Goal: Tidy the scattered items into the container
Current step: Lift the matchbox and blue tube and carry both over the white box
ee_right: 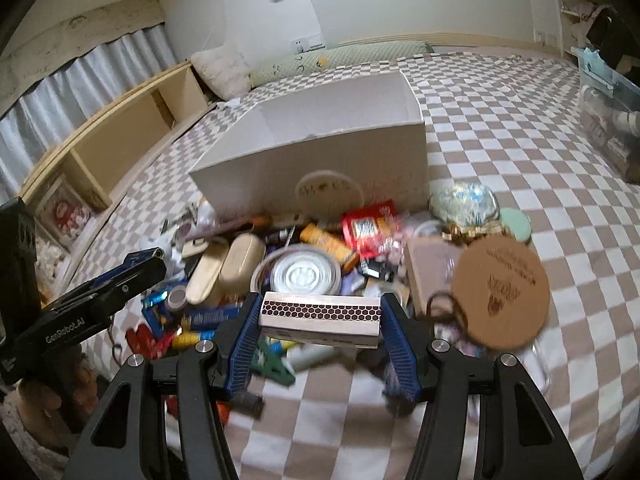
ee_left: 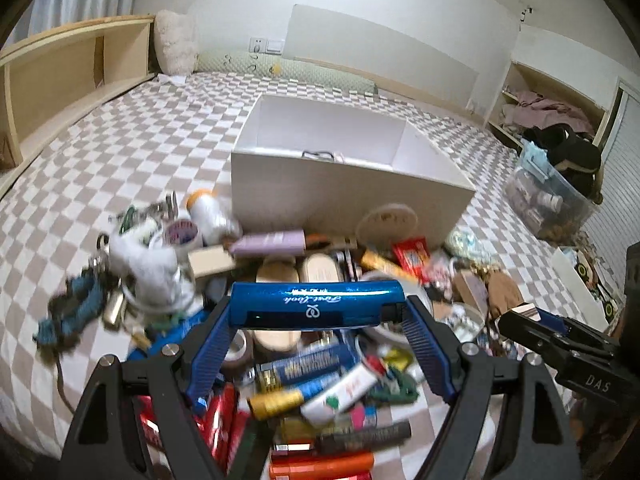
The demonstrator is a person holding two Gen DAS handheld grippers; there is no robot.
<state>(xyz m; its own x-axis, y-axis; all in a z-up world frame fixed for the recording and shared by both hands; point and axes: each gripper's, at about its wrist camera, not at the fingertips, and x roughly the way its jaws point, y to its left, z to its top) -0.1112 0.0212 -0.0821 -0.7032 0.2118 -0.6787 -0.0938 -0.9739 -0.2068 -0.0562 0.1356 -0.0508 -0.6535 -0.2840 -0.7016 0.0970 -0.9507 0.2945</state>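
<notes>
The job is barely begun. The white box (ee_left: 352,176) stands on the checked bedspread (ee_left: 140,140) just behind the heap, and what shows of its inside is almost bare: only a small dark-rimmed thing lies against the near wall (too little of it shows to name it).

2 items are lifted clear of the pile at this point. The left gripper (ee_left: 318,310) pinches a blue metallic tube (ee_left: 316,304) crosswise, 1 pad on each end. The right gripper (ee_right: 320,316) clamps a matchbox (ee_right: 320,312) with a honeycomb striking strip the same way, end to end. Both are held above the clutter and short of the box, so neither is put away yet.

Nearly everything is left. The heap in front of the box holds dozens of things: a white bottle with an orange cap (ee_left: 206,212), a lilac tube (ee_left: 268,242), a red snack packet (ee_right: 370,226), a round metal tin (ee_right: 298,272), a cork coaster (ee_right: 500,292), lighters, markers and keyrings. My guess is that the work stands at well under a 10th, with many more trips to come.
</notes>
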